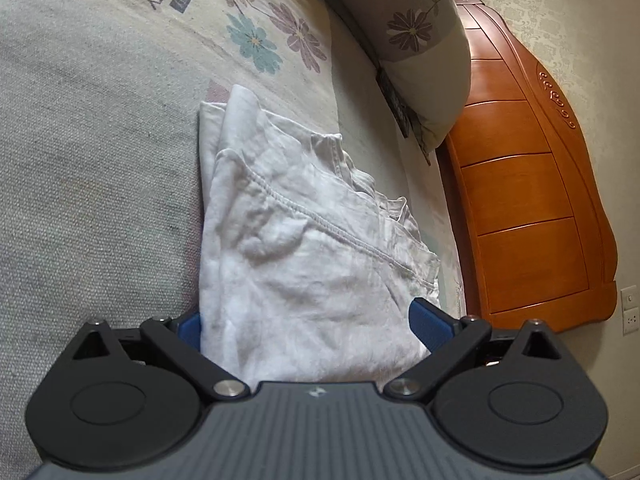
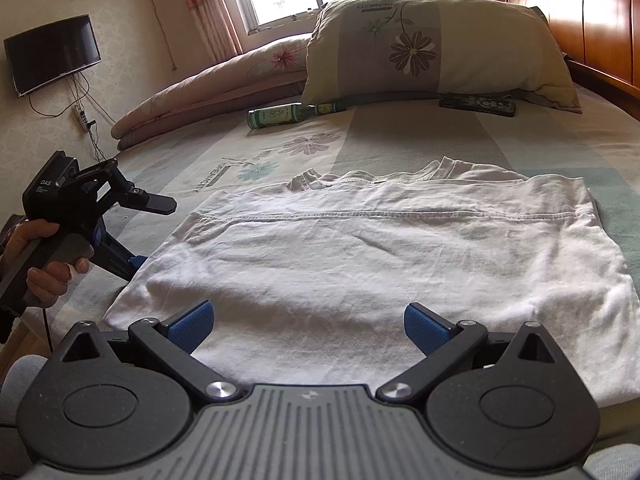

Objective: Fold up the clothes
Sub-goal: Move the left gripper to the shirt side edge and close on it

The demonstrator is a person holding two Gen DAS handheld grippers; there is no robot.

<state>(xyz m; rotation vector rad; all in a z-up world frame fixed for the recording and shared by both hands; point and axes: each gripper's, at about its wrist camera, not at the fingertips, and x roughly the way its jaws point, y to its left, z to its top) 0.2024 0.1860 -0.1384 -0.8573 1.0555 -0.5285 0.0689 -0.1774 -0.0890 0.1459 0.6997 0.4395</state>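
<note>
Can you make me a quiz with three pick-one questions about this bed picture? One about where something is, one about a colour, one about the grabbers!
1. Where is the bottle?
A. on the bed beside the pillow
B. on the shirt
C. on the floor

2. What colour is the shirt?
A. red
B. white
C. black

3. How are the right gripper fingers?
A. shut on the shirt
B. shut on the bottle
C. open

Answers: 1 A, it lies on the sheet by the pillow. 2 B, the cloth is plain white. 3 C, the blue pads stand wide apart.

The left gripper (image 1: pixel 308 326) has its blue pads spread wide; a hand (image 2: pixel 42 256) grips its handle. The right gripper (image 2: pixel 308 322) is spread wide too.
</note>
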